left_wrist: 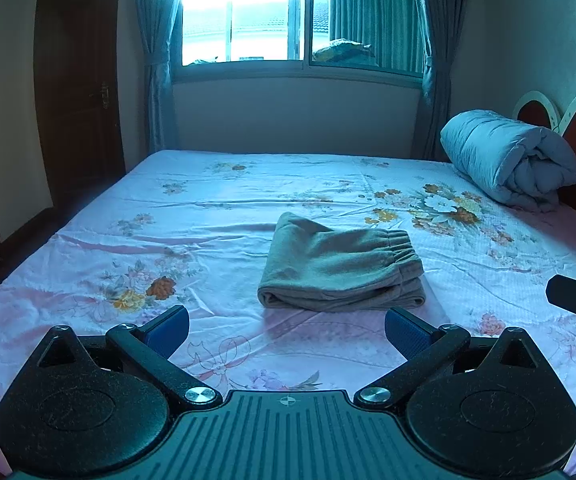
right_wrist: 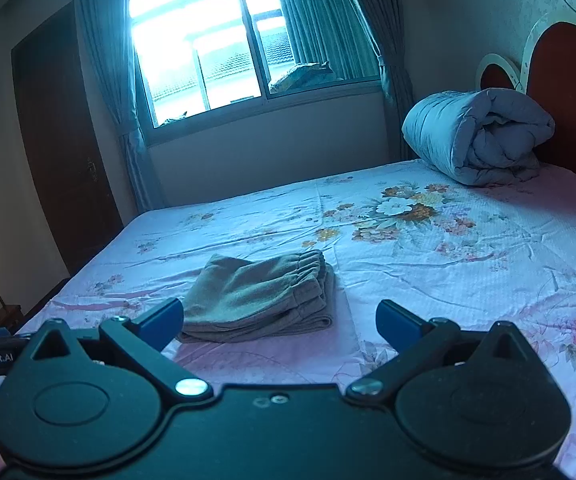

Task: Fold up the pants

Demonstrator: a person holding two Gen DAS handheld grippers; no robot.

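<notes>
The pants (left_wrist: 340, 268) lie folded into a compact, thick rectangle near the middle of the bed (left_wrist: 208, 216). They are a soft, fleecy grey-green fabric, with the gathered elastic waistband on top toward 2 o'clock and the rounded fold edges stacked in layers along the near side.

Under them the bed sheet is smooth, slightly creased cloth, pale pink with printed flower bouquets in orange and white.

The left tool (left_wrist: 287, 330) hangs just short of the bundle at 6 o'clock, its two blue ribbed pads (left_wrist: 406, 336) spread wide apart, gripping nothing and not touching the cloth. The right tool (right_wrist: 279, 320) sits at about 5 o'clock from the pants, likewise splayed wide and empty, its black hinged arms matte and dusty.

At 2 o'clock, well apart from the pants, a puffy quilted blue-grey duvet (left_wrist: 508, 156) is rolled into a fat cylinder against a red headboard (right_wrist: 568, 92) with rounded, pale-trimmed lobes.

At 12 o'clock beyond the bed, a bright window (left_wrist: 300, 20) is framed by pleated curtains (left_wrist: 156, 60). A dark wooden door (left_wrist: 76, 92) stands at 10 o'clock.
</notes>
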